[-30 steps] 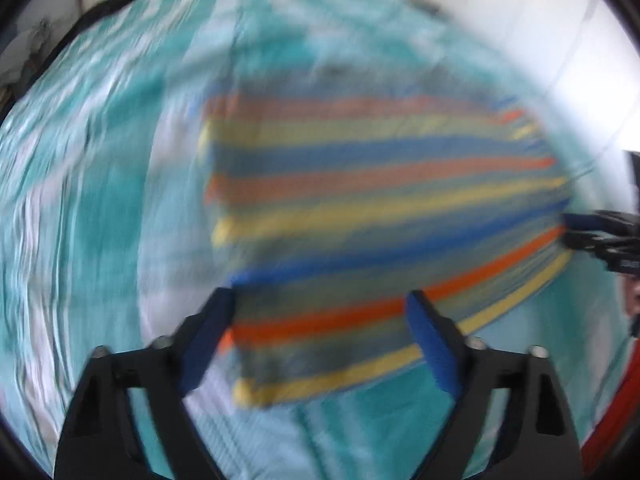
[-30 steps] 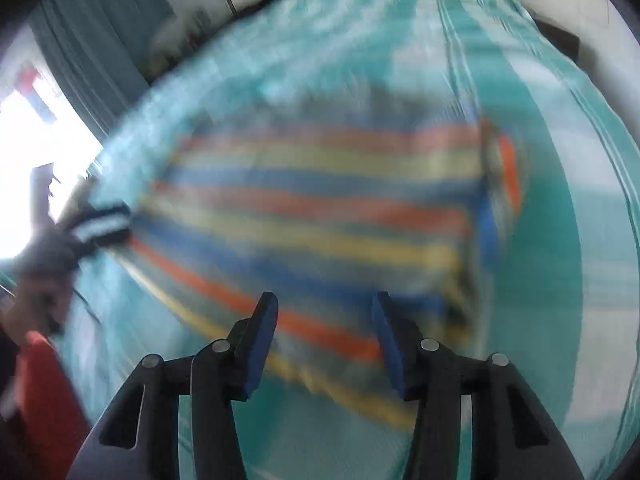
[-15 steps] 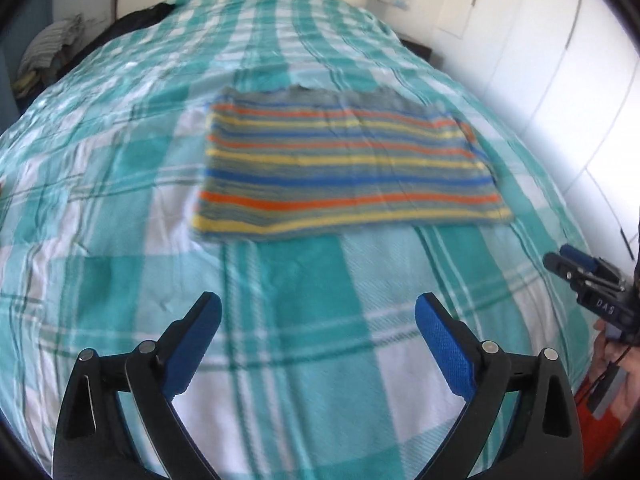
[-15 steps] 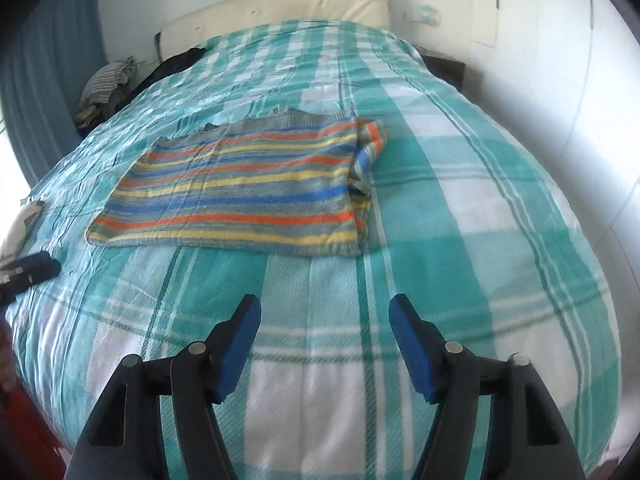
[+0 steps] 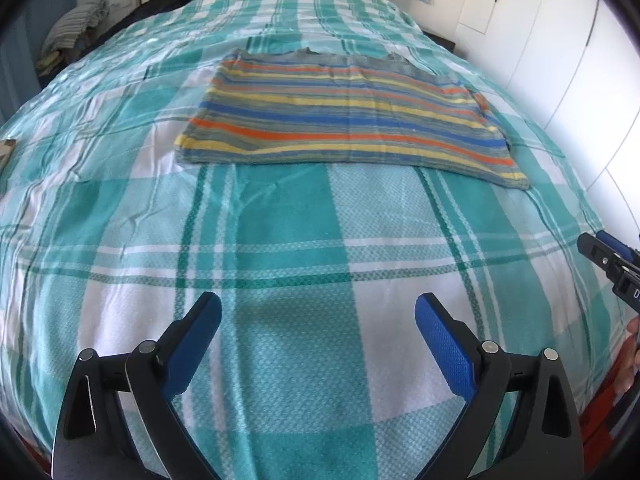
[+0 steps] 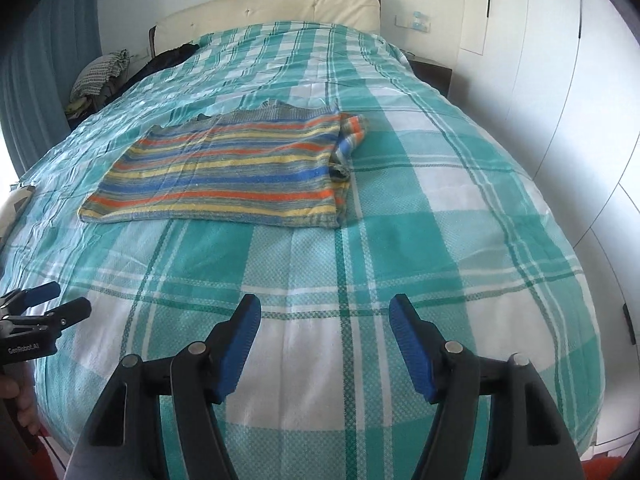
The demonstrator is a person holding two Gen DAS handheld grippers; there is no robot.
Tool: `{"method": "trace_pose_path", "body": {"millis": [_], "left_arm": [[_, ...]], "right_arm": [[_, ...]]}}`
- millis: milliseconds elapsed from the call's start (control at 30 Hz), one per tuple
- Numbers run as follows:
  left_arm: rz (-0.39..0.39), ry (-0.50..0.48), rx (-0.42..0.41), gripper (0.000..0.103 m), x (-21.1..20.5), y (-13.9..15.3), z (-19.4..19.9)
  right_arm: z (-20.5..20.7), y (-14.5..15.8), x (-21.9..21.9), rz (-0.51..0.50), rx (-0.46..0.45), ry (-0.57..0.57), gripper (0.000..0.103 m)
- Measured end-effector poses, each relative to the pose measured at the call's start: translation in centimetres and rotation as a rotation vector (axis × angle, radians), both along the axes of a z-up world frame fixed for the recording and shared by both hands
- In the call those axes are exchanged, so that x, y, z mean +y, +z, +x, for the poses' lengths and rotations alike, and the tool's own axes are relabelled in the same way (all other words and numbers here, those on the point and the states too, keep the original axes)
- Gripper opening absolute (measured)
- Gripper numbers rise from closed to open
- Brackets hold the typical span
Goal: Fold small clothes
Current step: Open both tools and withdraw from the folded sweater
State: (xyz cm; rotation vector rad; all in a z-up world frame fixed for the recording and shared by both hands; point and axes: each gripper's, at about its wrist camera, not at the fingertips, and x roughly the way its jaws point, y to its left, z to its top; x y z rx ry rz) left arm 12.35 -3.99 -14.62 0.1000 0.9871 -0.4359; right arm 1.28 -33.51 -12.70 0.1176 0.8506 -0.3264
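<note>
Teal-and-white checked bedding [image 5: 280, 240] covers one bed in a white-walled room, with a cream headboard [image 6: 268, 8] at its far end. We see one striped garment [image 5: 344, 116] lying folded flat mid-bed. Our left gripper [image 5: 318, 320] and right gripper [image 6: 324, 322] hover near the foot, well apart from it, jaws open and empty.

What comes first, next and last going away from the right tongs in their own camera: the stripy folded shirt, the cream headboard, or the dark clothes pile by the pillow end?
1. Striped folded shirt, mid-bed, ahead and left of the right tongs.
2. Dark clothes pile, far left bed corner.
3. Cream padded headboard, against the back wall.
</note>
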Motion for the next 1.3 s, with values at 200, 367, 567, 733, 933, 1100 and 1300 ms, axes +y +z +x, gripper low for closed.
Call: {"method": "trace_pose_path", "body": {"millis": [200,367,567,733,933,1100,1300], "left_arm": [[0.026,0.024,-0.045,0.098,0.9,-0.2,0.1],[0.054,0.028,-0.048,0.098,1.4,-1.1,-0.1],[0.067,0.014,-0.075,0.098,1.4,-1.5,-0.6],[0.063,0.012,-0.082,0.099,1.4,-1.8,-0.7],[0.068,0.008,-0.093,0.1,1.3,-2.1,-1.0],[0.071,0.0,-0.104,0.102,1.3,-2.3,-1.2],[0.077,0.005,-0.121,0.101,1.1,-1.7,-1.7]], "right_arm": [[0.1,-0.4,-0.2,-0.009,0.013,-0.017,0.067],[0.2,-0.6,-0.3,-0.018,0.021,-0.03,0.067],[0.2,-0.9,-0.4,-0.033,0.036,-0.033,0.067],[0.3,-1.0,-0.7,-0.031,0.035,-0.038,0.067],[0.2,-0.8,-0.9,-0.03,0.029,-0.046,0.067],[0.2,-0.9,-1.1,-0.027,0.03,-0.048,0.067],[0.4,-1.2,-1.4,-0.011,0.03,-0.049,0.067]]}}
